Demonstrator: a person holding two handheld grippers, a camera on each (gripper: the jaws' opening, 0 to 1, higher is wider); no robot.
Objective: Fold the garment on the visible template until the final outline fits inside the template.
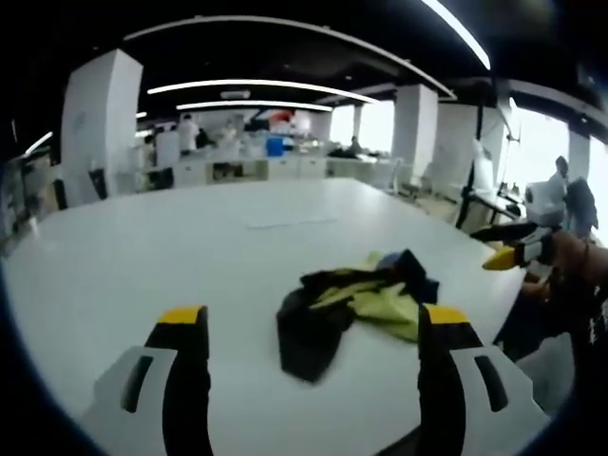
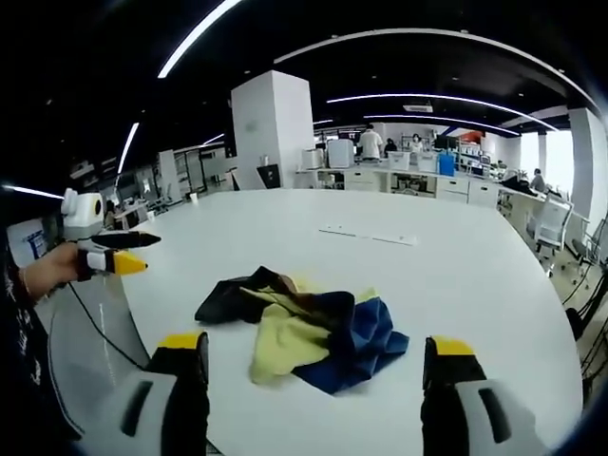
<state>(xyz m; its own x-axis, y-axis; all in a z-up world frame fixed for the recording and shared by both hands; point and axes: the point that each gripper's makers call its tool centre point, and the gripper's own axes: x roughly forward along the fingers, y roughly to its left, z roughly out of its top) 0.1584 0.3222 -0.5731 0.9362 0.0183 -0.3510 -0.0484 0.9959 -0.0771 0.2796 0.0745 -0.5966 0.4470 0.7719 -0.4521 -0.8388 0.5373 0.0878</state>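
A crumpled garment [image 1: 353, 302] in black, yellow-green and blue lies in a heap on the white table [image 1: 190, 247]. In the left gripper view, my left gripper [image 1: 313, 321] hovers just short of it, open, jaws wide apart and holding nothing. My right gripper [image 1: 518, 253] enters at the right edge, held in a hand. In the right gripper view the garment [image 2: 304, 328] lies ahead of my open right gripper [image 2: 315, 346], and my left gripper [image 2: 116, 253] shows at the left. A faint pale strip [image 2: 369, 235], possibly the template marking, lies on the table beyond the garment.
The large white table [image 2: 456, 275] has a rounded edge close to both grippers. Behind it stand white pillars [image 1: 100, 123], office desks and cabinets [image 2: 418, 180], with people in the distance. A chair [image 2: 549, 223] sits at the far right.
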